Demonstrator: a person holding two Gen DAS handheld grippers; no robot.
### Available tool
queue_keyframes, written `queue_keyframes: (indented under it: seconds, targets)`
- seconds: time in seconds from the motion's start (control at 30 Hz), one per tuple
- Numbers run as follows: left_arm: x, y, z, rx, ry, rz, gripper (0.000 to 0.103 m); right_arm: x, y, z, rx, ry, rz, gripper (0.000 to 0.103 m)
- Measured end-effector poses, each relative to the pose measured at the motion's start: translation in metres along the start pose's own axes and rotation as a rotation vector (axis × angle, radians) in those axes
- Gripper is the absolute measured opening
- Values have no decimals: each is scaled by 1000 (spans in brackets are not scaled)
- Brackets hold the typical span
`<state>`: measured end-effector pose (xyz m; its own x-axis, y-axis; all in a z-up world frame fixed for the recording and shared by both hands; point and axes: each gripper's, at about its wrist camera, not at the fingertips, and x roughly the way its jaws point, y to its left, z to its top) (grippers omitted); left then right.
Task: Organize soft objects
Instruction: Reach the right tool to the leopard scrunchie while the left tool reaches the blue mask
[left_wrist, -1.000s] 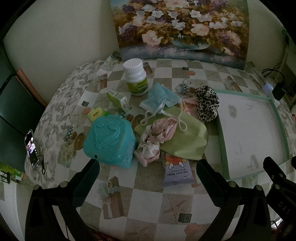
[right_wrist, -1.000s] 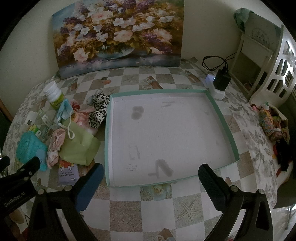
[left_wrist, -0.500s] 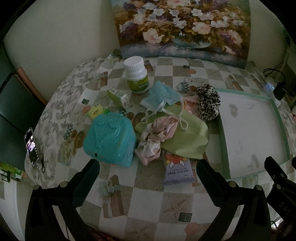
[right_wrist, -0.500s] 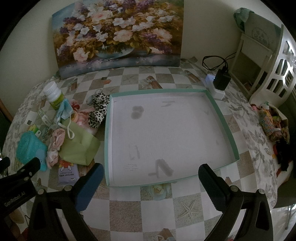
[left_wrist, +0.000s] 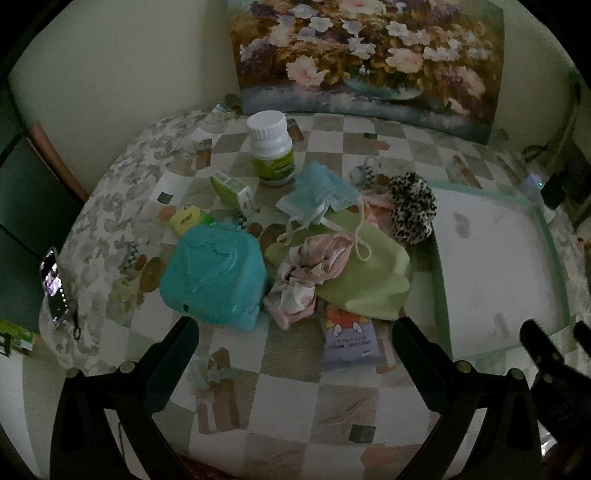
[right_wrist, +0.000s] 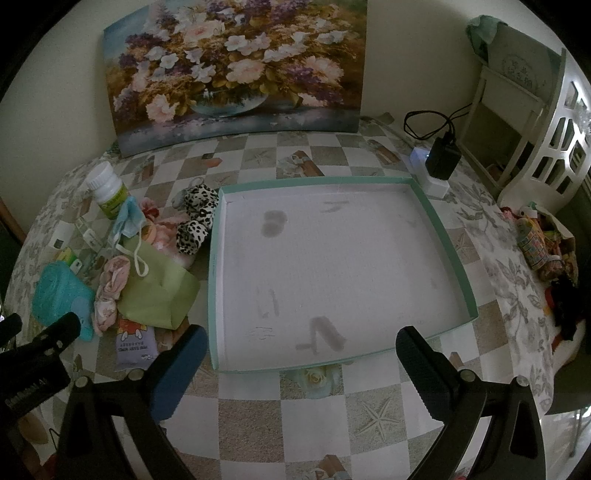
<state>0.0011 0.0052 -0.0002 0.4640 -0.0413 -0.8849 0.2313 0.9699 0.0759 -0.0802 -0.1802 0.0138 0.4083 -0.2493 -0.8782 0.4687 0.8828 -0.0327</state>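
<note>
While nothing has yet been lifted, both tongs hang wide open and empty above the counter (right_wrist: 258, 413), the left tongs (left_wrist: 295, 354) facing the heap and the right tongs (right_wrist: 299, 354) facing the shallow tray (right_wrist: 424, 195), probably the sorting place. Left of the tray lie the soft things: green cloth (left_wrist: 369, 273), pink garment (left_wrist: 314, 266), face mask (left_wrist: 317, 192), leopard scrunchie (left_wrist: 412, 206). Only the left view shows a phone (left_wrist: 53, 284) far left of the tray; only the right shows a charger (right_wrist: 441, 160) behind it.
</note>
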Motion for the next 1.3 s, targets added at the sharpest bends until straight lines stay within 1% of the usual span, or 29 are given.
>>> queue_keyframes:
  seconds: [0.13,0.23,0.33,0.4,0.5,0.6,0.77,0.87,0.93,1.03,1.13,1.2,1.3]
  targets:
    - [-1,10,9,-53,-2,-31,103,0,-2,0,5,9,12,103]
    - [-4,22,20,-121,-5,-76,103,0,-2,2,17,8,52,103]
    - [-2,32,34,-181,-3,-123,103,-4,6,9,-3,-9,77,103]
    - [0,38,43,-207,2,-144,103,-7,13,15,-22,-21,97,103]
    - [4,42,57,-236,-8,-140,103,-9,24,31,-42,-40,126,103]
    - [11,46,72,-270,-22,-172,103,-5,34,49,-52,-38,137,103]
    - [21,39,97,-261,-52,-150,103,10,43,77,-40,-15,156,103]
    - [25,31,114,-272,-56,-167,103,24,48,93,-30,6,161,103]
    - [28,24,125,-269,-54,-163,103,34,52,104,-25,21,165,103]
    - [35,16,136,-264,-32,-124,103,48,57,114,-35,43,174,99]
    - [48,15,143,-281,-8,-117,103,63,61,121,-43,69,184,96]
    - [61,14,144,-280,17,-96,103,72,62,123,-48,85,184,93]
    - [79,16,144,-295,66,-101,103,87,64,127,-46,111,186,88]
